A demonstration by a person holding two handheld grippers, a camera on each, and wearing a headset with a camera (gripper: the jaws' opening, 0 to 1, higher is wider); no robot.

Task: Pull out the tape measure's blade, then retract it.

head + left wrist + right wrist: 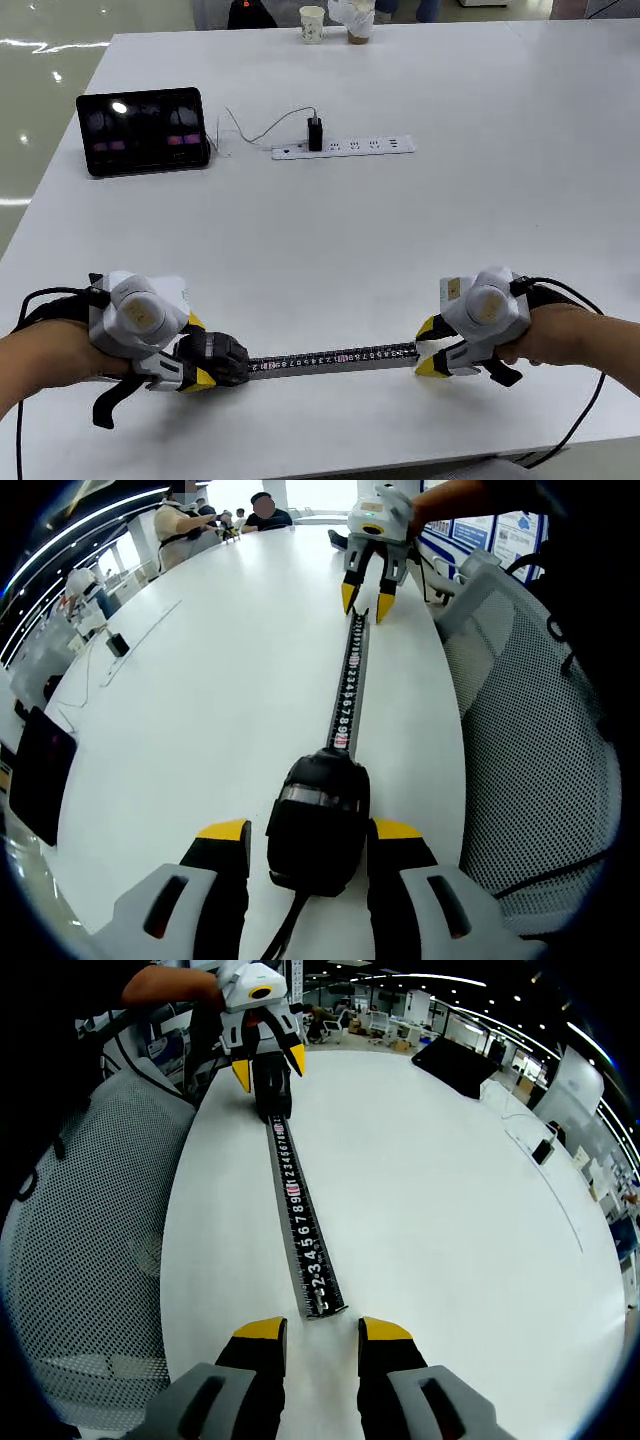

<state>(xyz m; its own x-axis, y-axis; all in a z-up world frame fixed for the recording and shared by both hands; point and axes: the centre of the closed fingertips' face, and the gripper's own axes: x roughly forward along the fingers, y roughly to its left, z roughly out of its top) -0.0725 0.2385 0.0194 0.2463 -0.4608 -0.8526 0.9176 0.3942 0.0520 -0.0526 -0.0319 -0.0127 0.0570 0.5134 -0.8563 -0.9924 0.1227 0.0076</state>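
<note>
Head view: tabletop (400, 220) carries the blade (330, 358) stretched flat along its near edge. Left tongs (310, 832) clamp the tape measure (318, 810) body, right tongs (322, 1328) gape just short of the tip. Pull-out looks done; next up, ease it back in.

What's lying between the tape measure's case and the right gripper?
The pulled-out blade, flat on the table, running from the case to just before the right gripper. The head view shows the whole stretch.
</note>
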